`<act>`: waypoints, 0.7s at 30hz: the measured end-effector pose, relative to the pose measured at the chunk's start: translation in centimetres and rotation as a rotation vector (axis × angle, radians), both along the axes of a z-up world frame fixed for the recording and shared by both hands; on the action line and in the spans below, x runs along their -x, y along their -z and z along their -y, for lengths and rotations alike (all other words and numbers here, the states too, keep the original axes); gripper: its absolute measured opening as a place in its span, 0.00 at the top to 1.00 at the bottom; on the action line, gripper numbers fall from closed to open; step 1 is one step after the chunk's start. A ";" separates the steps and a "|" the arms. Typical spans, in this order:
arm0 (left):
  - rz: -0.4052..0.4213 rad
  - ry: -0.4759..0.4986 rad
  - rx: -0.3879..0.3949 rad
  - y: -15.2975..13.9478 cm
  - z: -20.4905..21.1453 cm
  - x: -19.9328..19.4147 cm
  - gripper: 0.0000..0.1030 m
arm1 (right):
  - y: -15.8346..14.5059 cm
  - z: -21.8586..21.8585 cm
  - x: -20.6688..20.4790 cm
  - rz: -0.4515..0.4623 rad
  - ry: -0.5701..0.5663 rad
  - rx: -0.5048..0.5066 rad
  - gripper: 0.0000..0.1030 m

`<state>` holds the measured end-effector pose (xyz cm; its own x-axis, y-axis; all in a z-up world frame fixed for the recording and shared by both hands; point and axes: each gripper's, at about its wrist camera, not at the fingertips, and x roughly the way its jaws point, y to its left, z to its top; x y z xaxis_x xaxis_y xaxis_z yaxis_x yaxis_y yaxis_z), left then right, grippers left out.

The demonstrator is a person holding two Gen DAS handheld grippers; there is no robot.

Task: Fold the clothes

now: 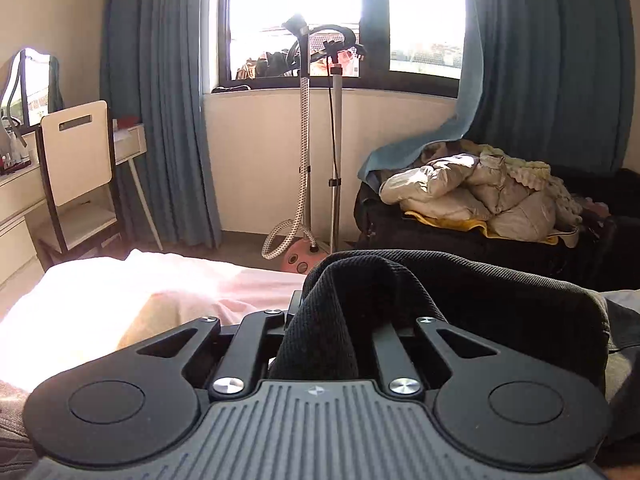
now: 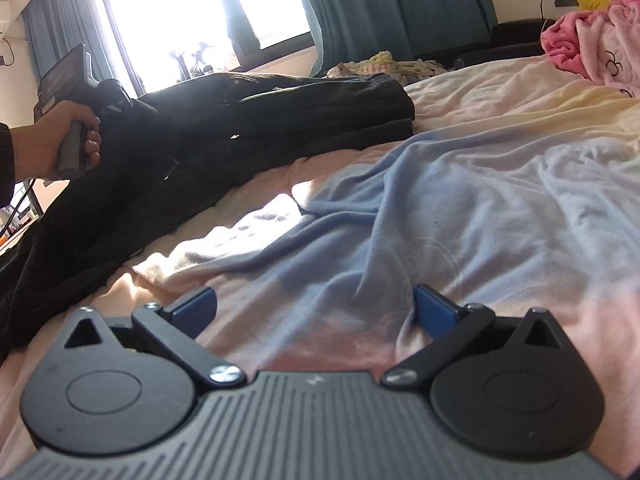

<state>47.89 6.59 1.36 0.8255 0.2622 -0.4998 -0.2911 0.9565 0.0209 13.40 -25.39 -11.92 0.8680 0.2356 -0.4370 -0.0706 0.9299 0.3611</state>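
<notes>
A black knitted garment (image 1: 460,292) is draped over my left gripper (image 1: 332,312) and hides its fingertips; the jaws are shut on a fold of it. In the right wrist view a hand (image 2: 60,140) holds that gripper at the left, and the black garment (image 2: 240,128) trails from it across the bed. My right gripper (image 2: 314,304) stands open low over a pale blue shirt (image 2: 440,216) spread in wrinkles on the bed. Its blue fingers (image 2: 434,308) are wide apart with only the shirt's fabric lying below them.
The bed sheet (image 2: 520,92) is pale pink and cream, with a pink blanket (image 2: 600,40) bunched at the far right. Beyond the bed stand a garment steamer (image 1: 306,140), a white chair (image 1: 76,160) at a desk, and a dark sofa piled with clothes (image 1: 480,188).
</notes>
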 end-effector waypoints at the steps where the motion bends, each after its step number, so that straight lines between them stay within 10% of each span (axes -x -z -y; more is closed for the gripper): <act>1: -0.024 -0.015 0.023 1.3 -0.7 -0.6 0.82 | 0.2 0.0 -0.2 0.000 0.000 -0.001 0.00; 6: -0.079 -0.004 0.022 4.0 -0.4 -0.4 0.58 | 0.6 -0.4 -0.7 0.004 -0.005 0.006 0.00; 8: -0.096 0.054 -0.020 3.2 0.6 0.3 0.34 | 0.6 -0.5 -0.8 0.002 -0.008 0.011 0.00; 12: -0.088 0.142 -0.109 0.0 2.7 3.3 0.21 | 0.5 -0.2 -0.8 0.003 -0.011 -0.005 0.00; 21: 0.098 0.274 0.025 -5.2 6.6 20.3 0.11 | -2.1 0.1 1.4 0.077 -0.021 0.024 0.00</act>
<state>27.61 0.01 6.55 0.9084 0.0114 -0.4180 -0.0213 0.9996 -0.0191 11.96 -25.44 -9.77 0.8942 0.2441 -0.3752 -0.1166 0.9363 0.3313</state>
